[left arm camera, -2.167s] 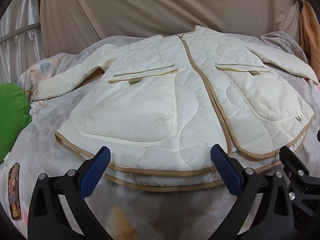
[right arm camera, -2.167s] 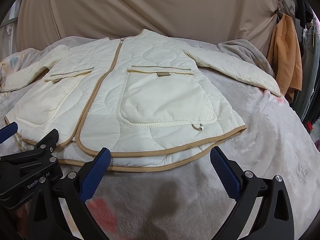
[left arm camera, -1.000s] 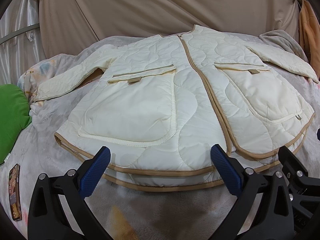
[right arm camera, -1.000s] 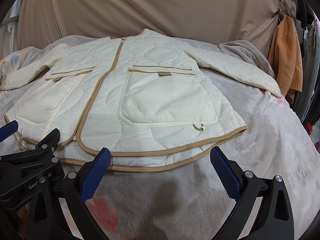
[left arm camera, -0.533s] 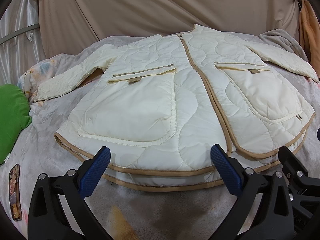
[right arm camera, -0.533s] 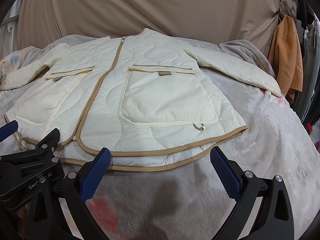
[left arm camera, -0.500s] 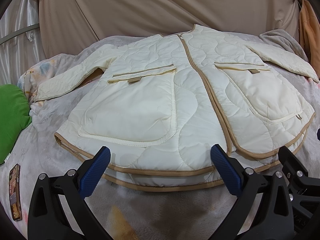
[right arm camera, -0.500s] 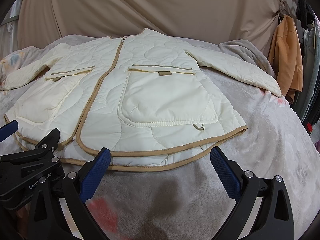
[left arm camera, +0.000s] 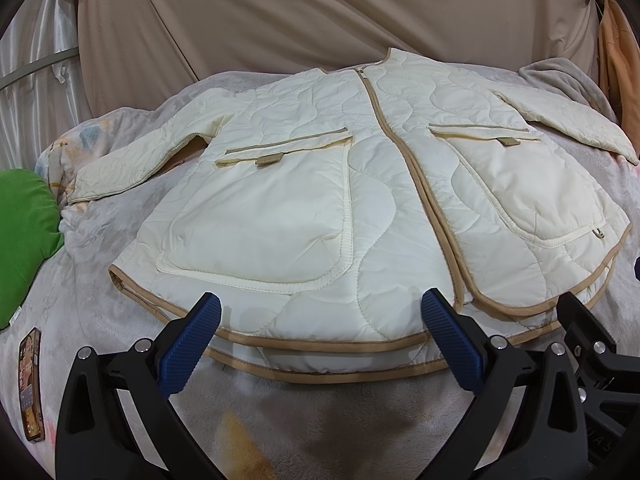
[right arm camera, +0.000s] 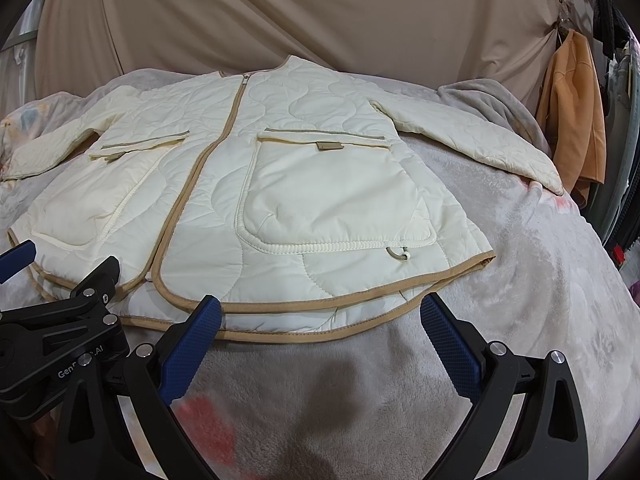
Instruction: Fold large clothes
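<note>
A cream quilted jacket [left arm camera: 360,184] with tan trim lies flat, front up and zipped, on a grey blanket, sleeves spread to both sides. It also shows in the right wrist view [right arm camera: 280,184]. My left gripper [left arm camera: 320,320] is open and empty, just short of the jacket's left hem. My right gripper [right arm camera: 320,320] is open and empty, just short of the right hem. The left gripper's body [right arm camera: 60,320] shows at the lower left of the right wrist view.
The grey blanket [right arm camera: 540,280] covers a bed. A green cushion [left arm camera: 24,240] and a phone [left arm camera: 30,384] lie at the left. An orange garment [right arm camera: 572,120] hangs at the right. Beige fabric [left arm camera: 320,20] hangs behind.
</note>
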Tool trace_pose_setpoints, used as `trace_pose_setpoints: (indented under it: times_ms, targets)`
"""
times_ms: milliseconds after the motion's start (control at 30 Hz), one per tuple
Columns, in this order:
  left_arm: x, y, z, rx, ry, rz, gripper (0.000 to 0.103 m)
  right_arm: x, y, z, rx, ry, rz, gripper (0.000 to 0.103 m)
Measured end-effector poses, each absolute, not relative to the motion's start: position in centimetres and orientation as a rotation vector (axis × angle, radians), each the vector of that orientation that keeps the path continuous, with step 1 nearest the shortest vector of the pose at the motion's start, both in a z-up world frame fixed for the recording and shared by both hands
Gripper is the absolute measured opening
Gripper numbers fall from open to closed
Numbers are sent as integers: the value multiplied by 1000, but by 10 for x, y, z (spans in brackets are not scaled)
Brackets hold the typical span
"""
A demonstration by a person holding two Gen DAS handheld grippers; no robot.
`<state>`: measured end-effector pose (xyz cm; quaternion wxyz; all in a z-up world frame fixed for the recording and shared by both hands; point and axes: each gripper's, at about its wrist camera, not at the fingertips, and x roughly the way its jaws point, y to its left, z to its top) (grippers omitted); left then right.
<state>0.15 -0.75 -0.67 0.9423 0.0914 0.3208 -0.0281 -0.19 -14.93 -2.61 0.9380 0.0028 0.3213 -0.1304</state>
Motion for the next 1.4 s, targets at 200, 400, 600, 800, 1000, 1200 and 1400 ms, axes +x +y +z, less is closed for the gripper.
trace_pose_setpoints:
  times_ms: [200, 400, 600, 800, 1000, 1200, 1400]
  targets:
    - [3, -5, -5, 165, 657, -72, 98, 0, -152, -26, 28, 672, -241, 98]
    - [14, 31, 18, 95, 636, -32, 98, 10, -226, 0, 178, 685, -247, 98]
    - [38, 66, 51, 101, 576, 4, 98, 50, -362, 23, 342, 666, -372, 98]
    - [74, 78, 62, 142, 572, 95, 98, 99, -505, 9, 581, 642, -508, 98]
    - [105, 85, 58, 110, 615, 145, 98, 131, -593, -18, 784, 599, -594, 98]
    - [128, 84, 44, 106, 667, 156, 98, 164, -618, -24, 820, 571, -611, 87]
    - [141, 84, 28, 116, 709, 164, 98, 199, -608, 5, 679, 565, -670, 15]
